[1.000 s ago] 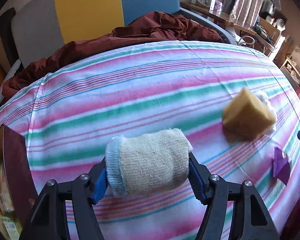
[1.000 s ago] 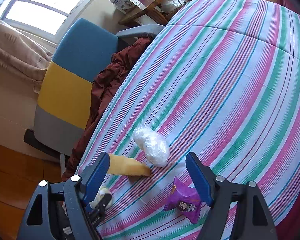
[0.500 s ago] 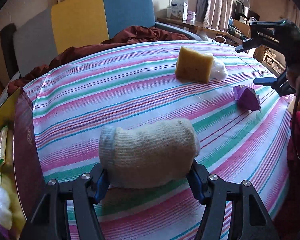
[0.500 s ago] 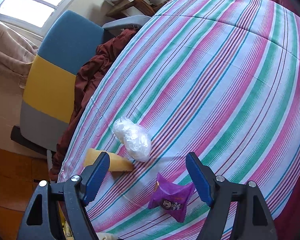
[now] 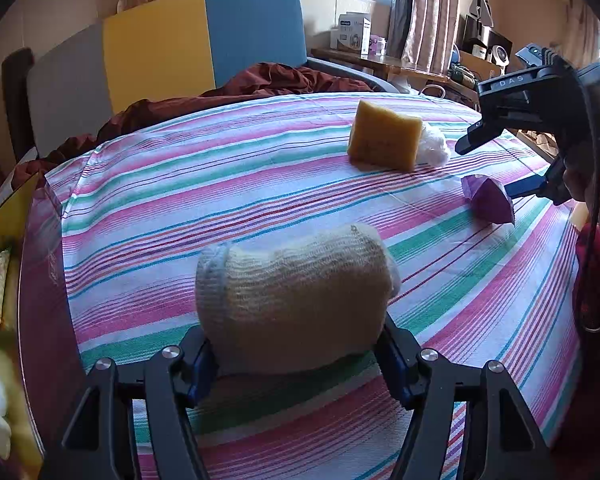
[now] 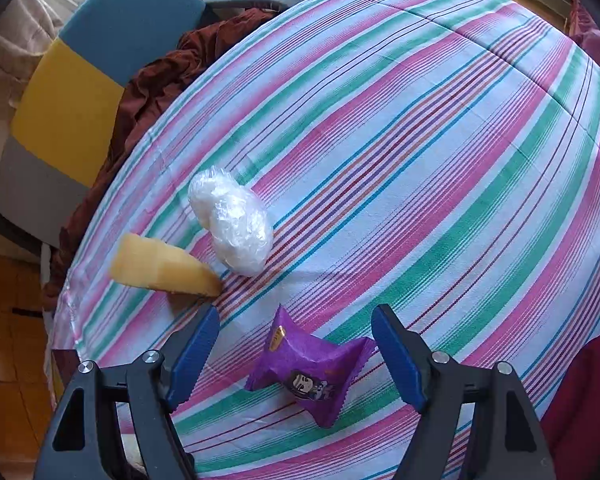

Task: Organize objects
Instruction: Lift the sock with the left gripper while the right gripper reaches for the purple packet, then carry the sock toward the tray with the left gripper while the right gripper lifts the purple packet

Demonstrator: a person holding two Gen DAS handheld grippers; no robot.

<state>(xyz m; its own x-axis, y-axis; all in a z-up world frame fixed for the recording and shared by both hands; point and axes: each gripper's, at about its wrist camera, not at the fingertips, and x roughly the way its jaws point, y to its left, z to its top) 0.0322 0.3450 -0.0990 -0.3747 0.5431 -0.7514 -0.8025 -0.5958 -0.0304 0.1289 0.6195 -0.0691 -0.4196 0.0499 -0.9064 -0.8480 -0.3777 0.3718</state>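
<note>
At lower centre of each view: left gripper [image 5: 296,354] pinching rolled sock [image 5: 294,300], jaws easing apart; right gripper [image 6: 296,354] spread astride purple snack packet [image 6: 312,368] on striped cloth [image 6: 420,140], best lowered squarely before closing.

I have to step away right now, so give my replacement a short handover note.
Left gripper: jaws opening, rolled sock between the pads.
Right gripper: open, straddling the purple packet, not gripping.
On the striped cloth: yellow sponge, white plastic-wrapped bundle.
Box at left already holds items.
Left: sock, packet, sponge, bundle.
</note>
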